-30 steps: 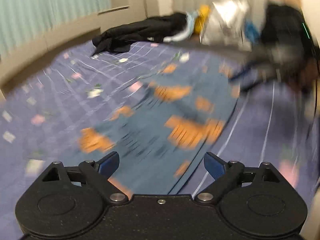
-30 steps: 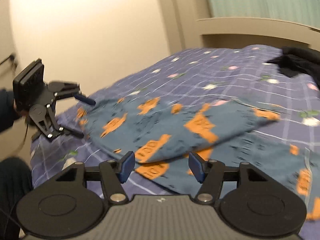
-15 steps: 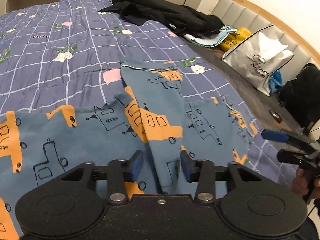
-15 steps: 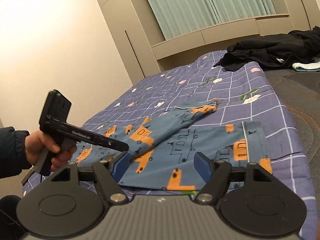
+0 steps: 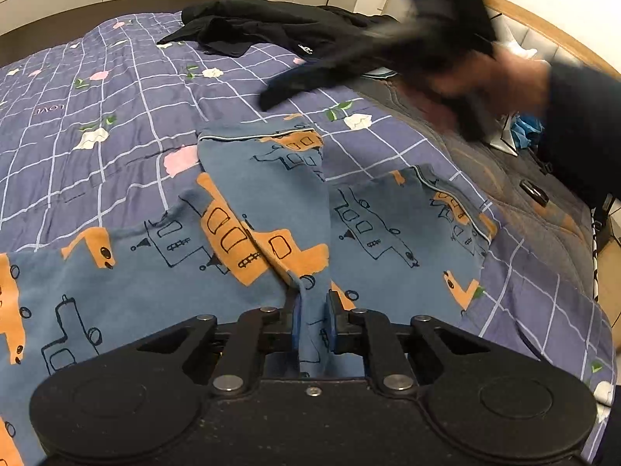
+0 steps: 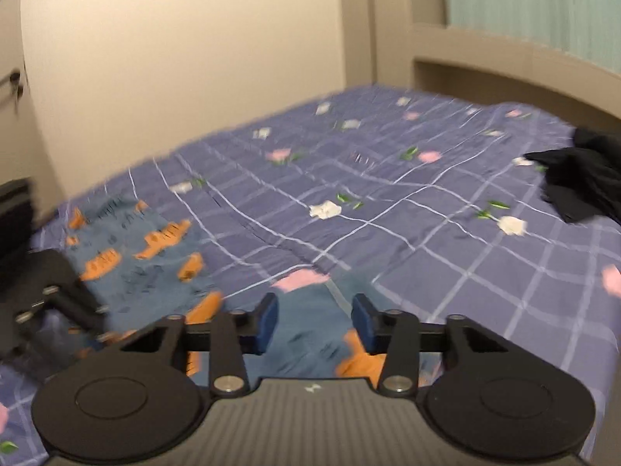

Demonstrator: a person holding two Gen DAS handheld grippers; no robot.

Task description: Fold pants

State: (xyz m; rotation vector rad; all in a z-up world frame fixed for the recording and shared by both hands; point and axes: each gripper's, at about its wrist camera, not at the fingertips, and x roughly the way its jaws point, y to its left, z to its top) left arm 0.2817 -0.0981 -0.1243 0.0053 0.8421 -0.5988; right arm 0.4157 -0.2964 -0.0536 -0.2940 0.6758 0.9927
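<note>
We found the pants (image 5: 271,209), blue with orange vehicle prints, spread on the bed's purple checked quilt (image 5: 116,116) close to its near edge. One leg lay folded across the rest, its piped hem pointing toward the far side of the bed, and a second hem lay flat toward the bed's right edge.

The left gripper (image 5: 312,324) had just been closing, and we saw its blue pads pinched on a raised ridge of the pants fabric at the near edge of the garment. The cloth stood up between the jaws in a narrow fold, with only that fold's thickness keeping them apart.

The right gripper (image 6: 314,322) had also just been narrowing, yet its jaws stood partly apart. We saw blue fabric and the quilt below the gap, and the pads pressed on nothing. In the left wrist view this gripper (image 5: 388,46) showed only as a dark blur above the far right part of the bed, carried by a hand (image 5: 504,85) in a dark sleeve (image 5: 582,116). The right wrist view was blurred too; the left gripper (image 6: 50,303) appeared at its left border, over the pants (image 6: 128,256).

A heap of black clothing (image 5: 271,27) lay at the far edge of the bed. Past the quilt's right edge we saw bare grey mattress (image 5: 485,163), with a small dark object (image 5: 533,192) on it that we could not identify.
</note>
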